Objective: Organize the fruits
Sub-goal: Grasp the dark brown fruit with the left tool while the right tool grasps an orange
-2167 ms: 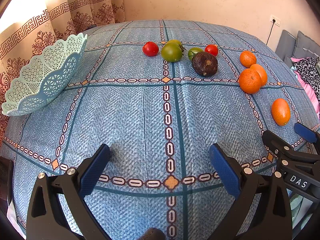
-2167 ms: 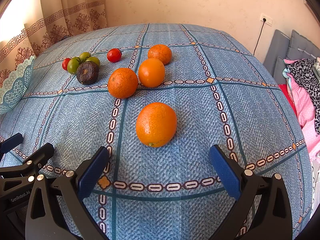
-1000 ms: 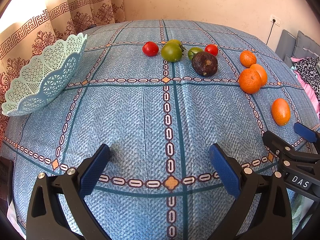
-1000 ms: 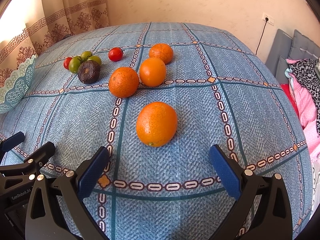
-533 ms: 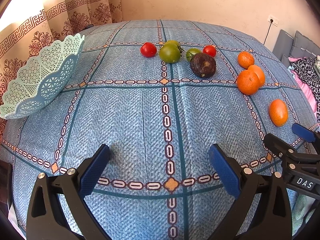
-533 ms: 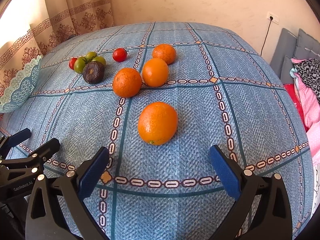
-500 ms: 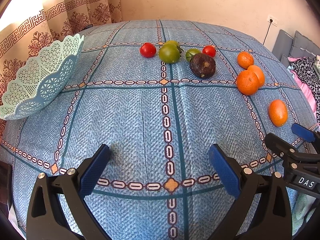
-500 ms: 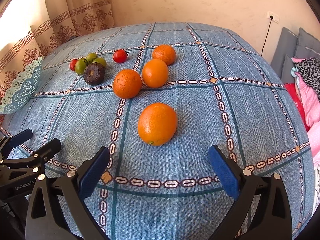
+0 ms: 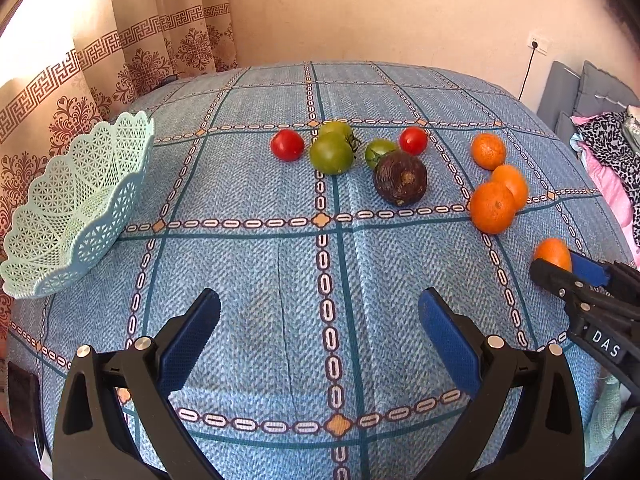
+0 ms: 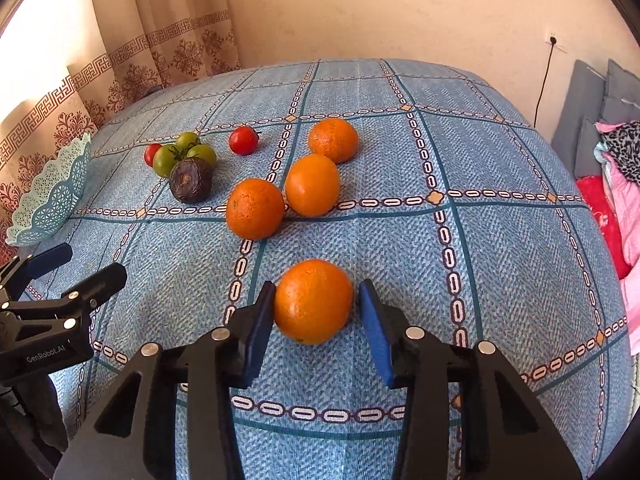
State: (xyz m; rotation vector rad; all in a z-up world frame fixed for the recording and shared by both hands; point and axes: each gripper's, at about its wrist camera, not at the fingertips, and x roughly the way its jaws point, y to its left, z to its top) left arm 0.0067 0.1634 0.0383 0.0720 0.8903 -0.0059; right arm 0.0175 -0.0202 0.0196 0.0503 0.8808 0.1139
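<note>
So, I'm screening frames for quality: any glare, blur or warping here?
Left wrist view: the window corner past the patterned beige curtain is blown out white, and fisheye bulges the blue patterned tablecloth. Right wrist view: same warping, and the nearest round orange looks sharp.

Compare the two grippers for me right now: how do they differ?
The right gripper brackets the nearest orange, its left pad touching and its right pad a sliver off; the left gripper has only bare tablecloth between its pads. The right's jaws are narrowed, the left's spread wide. Both have blue pads on black frames.
</note>
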